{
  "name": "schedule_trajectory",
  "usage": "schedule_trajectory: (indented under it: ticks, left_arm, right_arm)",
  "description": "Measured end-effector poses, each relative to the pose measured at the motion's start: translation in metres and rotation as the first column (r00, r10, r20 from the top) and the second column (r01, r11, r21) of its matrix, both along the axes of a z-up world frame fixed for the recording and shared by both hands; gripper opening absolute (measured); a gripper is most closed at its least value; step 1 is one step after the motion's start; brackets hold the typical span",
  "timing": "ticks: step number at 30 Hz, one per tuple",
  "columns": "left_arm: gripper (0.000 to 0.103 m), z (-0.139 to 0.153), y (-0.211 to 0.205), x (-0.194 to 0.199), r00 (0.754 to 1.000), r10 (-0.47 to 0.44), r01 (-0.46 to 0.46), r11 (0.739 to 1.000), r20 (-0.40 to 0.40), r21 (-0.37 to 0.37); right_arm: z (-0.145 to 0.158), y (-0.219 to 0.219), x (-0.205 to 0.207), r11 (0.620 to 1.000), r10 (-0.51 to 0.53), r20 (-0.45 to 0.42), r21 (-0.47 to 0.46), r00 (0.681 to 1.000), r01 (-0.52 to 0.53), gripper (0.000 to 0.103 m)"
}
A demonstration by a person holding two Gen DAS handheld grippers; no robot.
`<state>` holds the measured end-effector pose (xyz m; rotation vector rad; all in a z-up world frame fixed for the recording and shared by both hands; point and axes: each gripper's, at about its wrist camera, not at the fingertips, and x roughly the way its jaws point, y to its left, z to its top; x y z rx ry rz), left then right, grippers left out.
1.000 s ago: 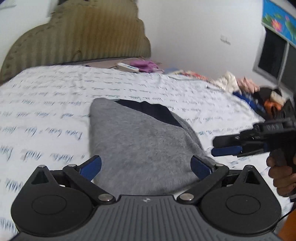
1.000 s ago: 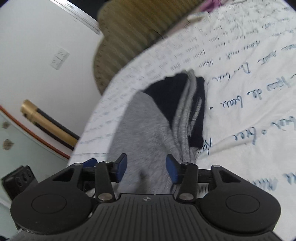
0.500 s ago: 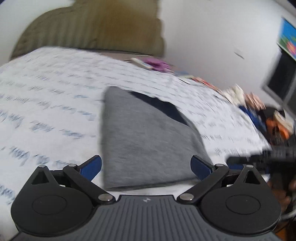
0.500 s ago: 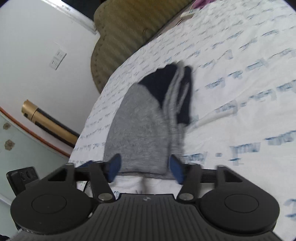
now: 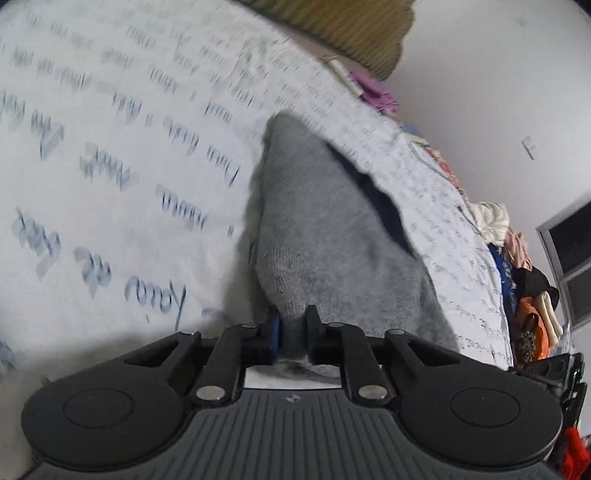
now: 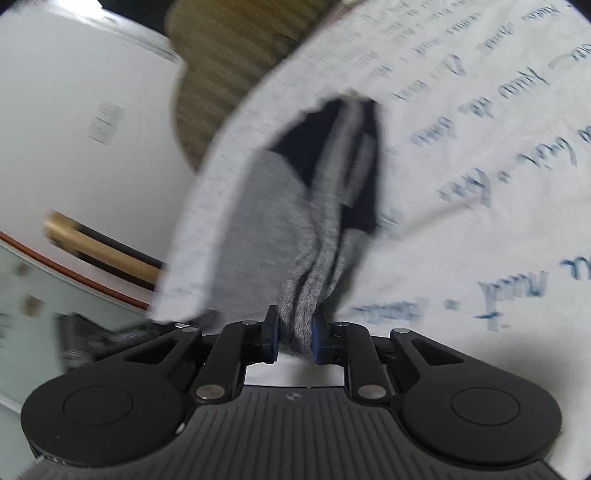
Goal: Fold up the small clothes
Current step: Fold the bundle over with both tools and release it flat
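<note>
Both tongs, left (image 5: 292, 330) and right (image 6: 294, 334), are closing on the grey garment's (image 5: 332, 236) near edge; it stretches away across the bed (image 5: 110, 147).

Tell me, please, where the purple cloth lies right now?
In the left wrist view the purple cloth lies upper right, at the bed's far edge below the headboard.

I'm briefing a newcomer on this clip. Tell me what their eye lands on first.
First, the grey garment with its dark navy part, lying mid-bed on the white sheet with blue handwriting. Both grippers are closing on its near edge: the left gripper pinches one corner, the right gripper bunches several layers. A heap of mixed clothes sits at the bed's far right.
</note>
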<state>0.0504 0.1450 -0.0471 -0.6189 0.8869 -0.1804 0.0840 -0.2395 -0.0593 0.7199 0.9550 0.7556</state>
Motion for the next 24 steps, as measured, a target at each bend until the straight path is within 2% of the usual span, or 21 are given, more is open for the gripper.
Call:
schedule_trajectory:
  ticks: [2, 5, 8, 9, 10, 12, 14, 16, 17, 19, 21, 23, 24]
  left_arm:
    - [0.012, 0.011, 0.001, 0.000, 0.999, -0.017, 0.015, 0.997, 0.028, 0.071]
    - [0.013, -0.007, -0.004, 0.007, 0.998, -0.047, 0.051, 0.994, -0.044, 0.093]
    - [0.022, -0.012, -0.009, -0.005, 0.999, -0.038, 0.042, 0.990, -0.032, 0.135]
    - [0.035, -0.007, -0.006, -0.013, 1.000, -0.027, 0.029, 0.989, -0.016, 0.145]
    - [0.057, 0.001, -0.005, -0.023, 1.000, -0.008, 0.005, 0.985, 0.014, 0.171]
    - [0.082, 0.020, -0.007, -0.046, 0.992, 0.038, -0.068, 0.967, 0.124, 0.247]
    - [0.084, 0.033, -0.023, -0.062, 0.975, 0.032, -0.098, 0.950, 0.218, 0.298]
    - [0.084, 0.031, -0.048, -0.064, 0.974, -0.027, -0.053, 0.939, 0.225, 0.341]
    - [0.084, 0.023, -0.060, -0.061, 0.976, -0.053, -0.031, 0.926, 0.212, 0.376]
    - [0.084, 0.001, -0.083, -0.051, 0.989, -0.062, -0.012, 0.870, 0.134, 0.494]
    - [0.084, -0.020, -0.092, -0.046, 0.993, -0.081, 0.021, 0.840, 0.087, 0.542]
    - [0.085, -0.029, -0.092, -0.052, 0.990, -0.082, 0.000, 0.815, 0.114, 0.580]
    - [0.087, -0.030, -0.091, -0.053, 0.989, -0.085, -0.004, 0.810, 0.124, 0.586]
  right_arm:
    - [0.007, 0.003, 0.000, 0.999, 0.025, 0.028, -0.037, 0.999, -0.024, 0.020]
    - [-0.019, 0.006, 0.007, 0.988, 0.019, -0.024, -0.151, 1.000, -0.023, 0.020]
    - [-0.028, 0.001, 0.000, 0.993, -0.011, -0.038, -0.117, 0.999, 0.006, 0.030]
    - [-0.022, -0.002, -0.005, 0.993, -0.023, -0.027, -0.119, 0.999, 0.020, 0.036]
    - [-0.012, -0.005, -0.013, 0.989, -0.041, 0.005, -0.140, 0.999, 0.041, 0.039]
    - [0.013, -0.005, -0.032, 0.969, -0.036, 0.121, -0.240, 0.992, 0.065, 0.039]
    - [0.032, 0.007, -0.049, 0.927, -0.002, 0.198, -0.366, 0.980, 0.076, 0.039]
    - [0.035, 0.024, -0.059, 0.896, 0.050, 0.212, -0.441, 0.976, 0.050, 0.042]
    - [0.032, 0.034, -0.062, 0.876, 0.073, 0.206, -0.481, 0.976, 0.036, 0.044]
    - [0.019, 0.054, -0.064, 0.824, 0.082, 0.206, -0.565, 0.975, 0.050, 0.046]
    - [0.009, 0.071, -0.064, 0.778, 0.045, 0.205, -0.621, 0.978, 0.094, 0.048]
    - [0.001, 0.082, -0.068, 0.760, 0.022, 0.239, -0.635, 0.971, 0.139, 0.060]
    - [-0.001, 0.086, -0.070, 0.758, 0.009, 0.256, -0.632, 0.967, 0.160, 0.069]
